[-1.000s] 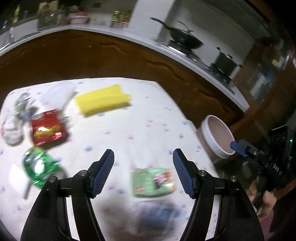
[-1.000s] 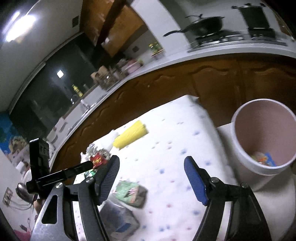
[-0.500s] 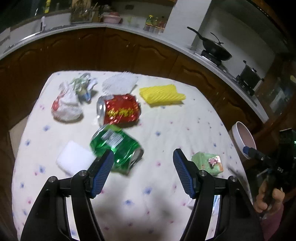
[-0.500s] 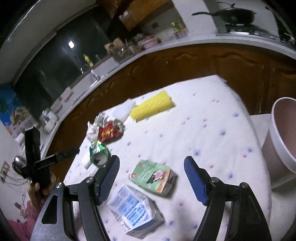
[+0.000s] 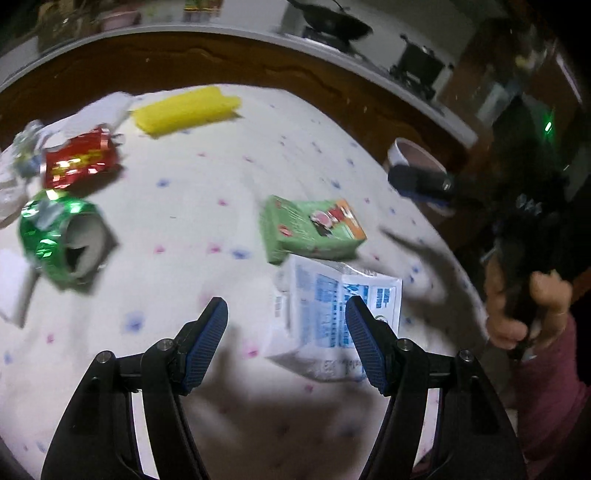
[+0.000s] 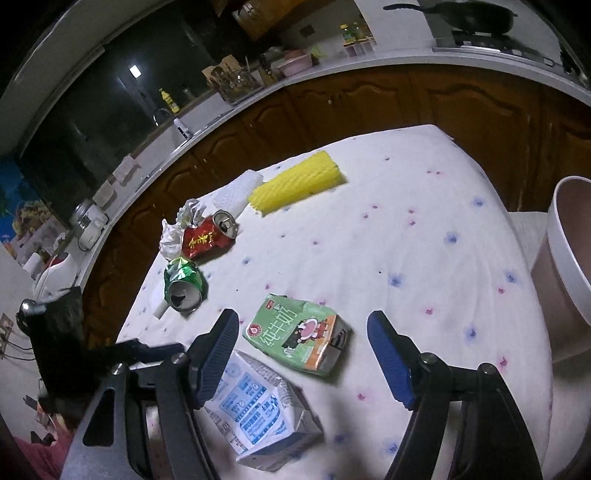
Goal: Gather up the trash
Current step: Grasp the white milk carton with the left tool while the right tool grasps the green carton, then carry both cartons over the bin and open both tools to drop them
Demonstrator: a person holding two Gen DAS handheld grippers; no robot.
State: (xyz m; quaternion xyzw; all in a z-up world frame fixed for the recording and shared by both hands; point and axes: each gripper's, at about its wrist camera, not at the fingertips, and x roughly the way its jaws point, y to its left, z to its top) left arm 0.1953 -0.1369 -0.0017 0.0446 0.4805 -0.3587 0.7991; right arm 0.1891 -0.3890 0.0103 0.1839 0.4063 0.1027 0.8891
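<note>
On the white dotted tablecloth (image 6: 406, 236) lie a green milk carton (image 6: 297, 334) (image 5: 312, 227), a white-and-blue carton (image 6: 258, 406) (image 5: 338, 310), a crushed green can (image 6: 183, 284) (image 5: 61, 236), a crushed red can (image 6: 207, 238) (image 5: 79, 160), crumpled wrappers (image 6: 177, 229) and a yellow foam sleeve (image 6: 295, 182) (image 5: 184, 109). My left gripper (image 5: 286, 334) is open and empty, just over the blue carton's near left. My right gripper (image 6: 301, 354) is open and empty, above the green carton. The pink bin (image 6: 569, 269) (image 5: 413, 157) stands right of the table.
A white foam sleeve (image 6: 238, 190) lies beside the yellow one. A white block (image 5: 13, 291) sits near the green can. Brown cabinets and a counter (image 6: 332, 74) with a wok (image 6: 476, 14) curve behind the table.
My left gripper swung right, from over the green can to the blue carton. My right gripper moved closer and lower over the green carton. Both stayed open.
</note>
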